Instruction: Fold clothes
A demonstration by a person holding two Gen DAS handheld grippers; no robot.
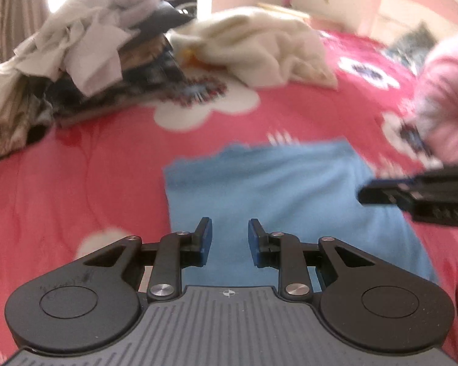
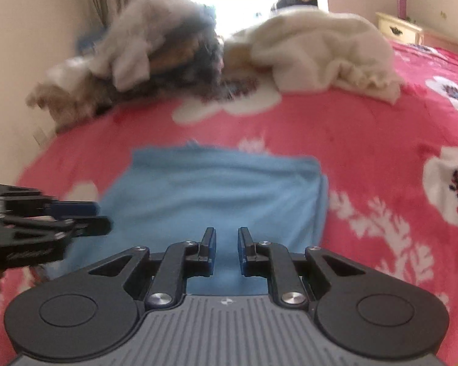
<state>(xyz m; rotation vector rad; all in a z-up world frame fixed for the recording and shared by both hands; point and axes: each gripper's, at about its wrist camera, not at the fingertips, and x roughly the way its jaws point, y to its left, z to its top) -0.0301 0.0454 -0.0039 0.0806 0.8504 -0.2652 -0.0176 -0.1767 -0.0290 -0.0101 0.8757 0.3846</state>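
Observation:
A folded light blue garment lies flat on the red flowered bedspread; it also shows in the right wrist view. My left gripper is open and empty above the garment's near left part. My right gripper is open with a narrower gap, empty, above the garment's near edge. The right gripper enters the left wrist view from the right, with a pink sleeve behind it. The left gripper shows at the left of the right wrist view.
A pile of unfolded grey, white and dark clothes sits at the far left of the bed, also in the right wrist view. A cream garment lies heaped beside it. A bedside cabinet stands by the far wall.

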